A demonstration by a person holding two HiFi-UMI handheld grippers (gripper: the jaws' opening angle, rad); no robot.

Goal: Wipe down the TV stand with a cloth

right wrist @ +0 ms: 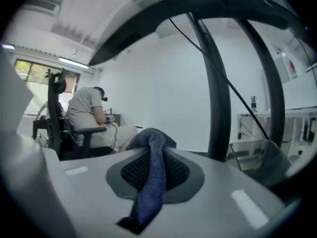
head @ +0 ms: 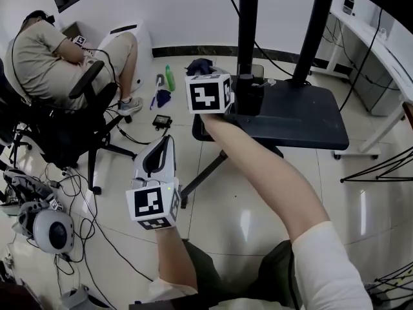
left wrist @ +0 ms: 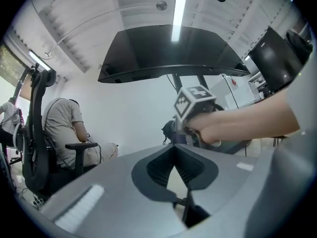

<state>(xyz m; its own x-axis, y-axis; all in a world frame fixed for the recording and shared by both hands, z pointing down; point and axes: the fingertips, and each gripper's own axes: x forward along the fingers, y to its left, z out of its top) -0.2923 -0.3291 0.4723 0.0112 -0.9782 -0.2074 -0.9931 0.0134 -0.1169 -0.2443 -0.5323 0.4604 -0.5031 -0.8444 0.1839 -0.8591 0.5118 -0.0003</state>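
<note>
My right gripper [head: 205, 72] is shut on a dark blue cloth [head: 201, 64], held just off the left edge of the black TV stand base [head: 303, 118]. In the right gripper view the cloth [right wrist: 151, 177] hangs pinched between the pads, with the stand's posts [right wrist: 218, 98] ahead. Two black posts [head: 247, 24] rise from the base. My left gripper [head: 159, 152] hovers lower over the tiled floor, jaws together and nothing held. From the left gripper [left wrist: 173, 148] view I see the right gripper's marker cube [left wrist: 194, 100] and the black TV [left wrist: 168, 48] overhead.
A person [head: 45, 53] sits in an office chair [head: 71, 124] at the left. A green bottle [head: 169, 78], a small black device [head: 161, 121], cables and a grey headset [head: 50, 230] lie on the floor. A white desk [head: 381, 50] stands at the right.
</note>
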